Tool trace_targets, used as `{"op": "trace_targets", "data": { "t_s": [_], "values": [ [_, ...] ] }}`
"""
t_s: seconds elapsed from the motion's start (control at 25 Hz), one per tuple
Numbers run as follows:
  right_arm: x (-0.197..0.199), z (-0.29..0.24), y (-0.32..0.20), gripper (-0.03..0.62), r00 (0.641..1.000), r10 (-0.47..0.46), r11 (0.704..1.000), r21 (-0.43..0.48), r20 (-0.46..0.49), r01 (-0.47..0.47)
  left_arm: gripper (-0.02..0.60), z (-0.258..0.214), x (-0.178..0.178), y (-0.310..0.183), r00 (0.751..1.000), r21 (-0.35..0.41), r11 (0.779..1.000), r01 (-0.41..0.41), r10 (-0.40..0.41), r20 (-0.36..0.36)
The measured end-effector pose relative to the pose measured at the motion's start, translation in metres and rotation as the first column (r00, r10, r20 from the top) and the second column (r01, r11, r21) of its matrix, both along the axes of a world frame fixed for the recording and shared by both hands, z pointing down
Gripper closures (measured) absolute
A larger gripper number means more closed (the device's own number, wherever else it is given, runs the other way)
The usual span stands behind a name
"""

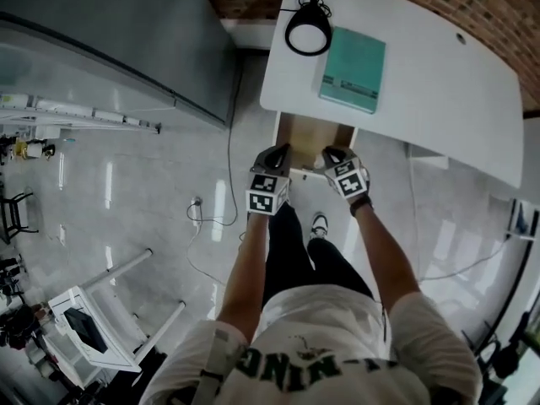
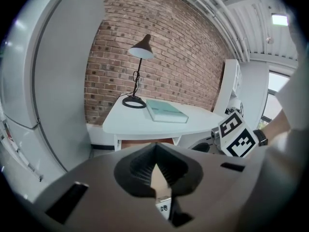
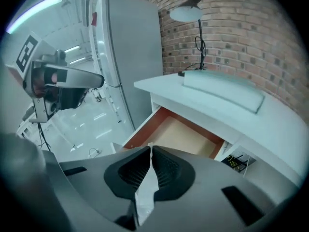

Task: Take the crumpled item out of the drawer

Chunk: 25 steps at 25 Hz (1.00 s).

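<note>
The left gripper has its jaws together at the tips, with only a thin wedge behind them through which tan wood shows. The right gripper is likewise closed, tips pressed against each other. A pale strip fills the slot behind them (something held or just background, I cannot tell). Both hang side by side just above the front edge of the open drawer, the left near its left corner, the right near its right. The drawer's wooden bottom shows bare where it is visible, and its rear is hidden under the desk. The crumpled item cannot be made out in any view. On the white desk stand a black lamp and, beside it, a teal book. A brick wall rises behind, a grey cabinet stands to the left, and glossy floor lies below.
</note>
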State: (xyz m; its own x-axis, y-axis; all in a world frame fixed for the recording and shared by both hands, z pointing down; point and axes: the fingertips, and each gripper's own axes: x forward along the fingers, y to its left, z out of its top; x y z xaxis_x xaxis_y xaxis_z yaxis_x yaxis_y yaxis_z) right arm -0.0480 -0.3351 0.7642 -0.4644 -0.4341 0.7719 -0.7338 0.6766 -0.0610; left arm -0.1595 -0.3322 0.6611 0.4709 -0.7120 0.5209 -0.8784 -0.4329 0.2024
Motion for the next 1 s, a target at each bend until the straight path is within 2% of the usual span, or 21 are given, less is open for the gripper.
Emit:
{"op": "trace_targets", "data": {
  "t_s": [0.12, 0.28, 0.4, 0.76, 1.0],
  "values": [
    [0.009, -0.035, 0.001, 0.577, 0.999, 0.035, 0.998, 0.051, 0.041, -0.037, 0.583, -0.022, 0.008, 0.006, 1.0, 0.017, 1.0, 0.0, 0.0, 0.001],
    [0.027, -0.085, 0.014, 0.577, 0.991, 0.091, 0.988, 0.113, 0.101, -0.103, 0.583, -0.048, 0.021, 0.027, 1.0, -0.004, 1.0, 0.02, -0.02, -0.006],
    [0.046, -0.117, 0.028, 0.577, 0.976, 0.146, 0.975, 0.146, 0.161, -0.17, 0.583, -0.078, 0.028, 0.04, 0.999, 0.036, 0.999, 0.039, -0.039, -0.006],
    [0.095, -0.229, 0.051, 0.577, 0.941, 0.232, 0.902, 0.306, 0.248, -0.303, 0.583, -0.171, 0.056, 0.063, 0.995, 0.188, 0.98, 0.071, -0.084, 0.061],
    [0.121, -0.308, 0.058, 0.577, 0.904, 0.255, 0.835, 0.394, 0.342, -0.385, 0.583, -0.233, 0.065, 0.062, 0.993, 0.305, 0.948, 0.086, -0.108, 0.056]
  ]
}}
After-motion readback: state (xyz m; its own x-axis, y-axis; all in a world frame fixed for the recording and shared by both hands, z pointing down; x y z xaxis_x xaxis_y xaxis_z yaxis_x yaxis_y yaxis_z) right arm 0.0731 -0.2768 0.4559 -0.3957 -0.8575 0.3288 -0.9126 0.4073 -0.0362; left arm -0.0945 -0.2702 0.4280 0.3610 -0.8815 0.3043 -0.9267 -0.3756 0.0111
